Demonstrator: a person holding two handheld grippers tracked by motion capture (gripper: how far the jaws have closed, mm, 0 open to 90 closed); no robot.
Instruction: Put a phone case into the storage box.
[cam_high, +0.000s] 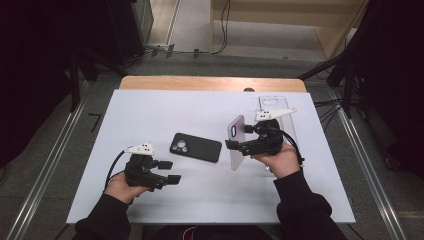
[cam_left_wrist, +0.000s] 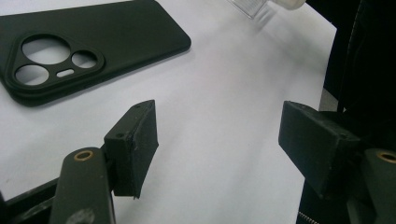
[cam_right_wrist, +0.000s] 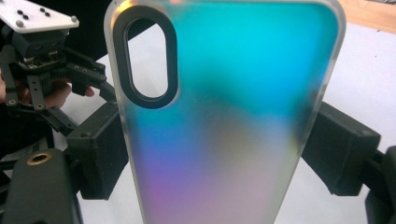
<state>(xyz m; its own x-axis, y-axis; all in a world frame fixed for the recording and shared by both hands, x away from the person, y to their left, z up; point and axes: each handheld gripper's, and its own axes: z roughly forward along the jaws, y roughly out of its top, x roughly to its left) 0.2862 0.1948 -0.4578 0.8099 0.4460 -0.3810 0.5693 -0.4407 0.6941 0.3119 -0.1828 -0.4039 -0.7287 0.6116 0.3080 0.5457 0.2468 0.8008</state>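
Note:
A black phone case (cam_high: 196, 147) lies flat at the middle of the white table (cam_high: 145, 115), camera holes up; in the left gripper view the black phone case (cam_left_wrist: 93, 42) is ahead and to the left. My left gripper (cam_high: 170, 171) hovers low near the front left, open, nothing between its pads (cam_left_wrist: 135, 144). My right gripper (cam_high: 239, 146) is shut on an iridescent blue-to-pink phone case (cam_high: 236, 130), held upright above the table. In the right gripper view the iridescent case (cam_right_wrist: 233, 116) stands between both pads, which press its long edges.
A clear phone case (cam_high: 272, 107) lies at the back right, behind my right hand; its corner (cam_left_wrist: 252, 5) shows in the left gripper view. A wooden strip (cam_high: 210, 82) borders the table's far edge. Metal floor rails (cam_high: 367, 160) run beside the table.

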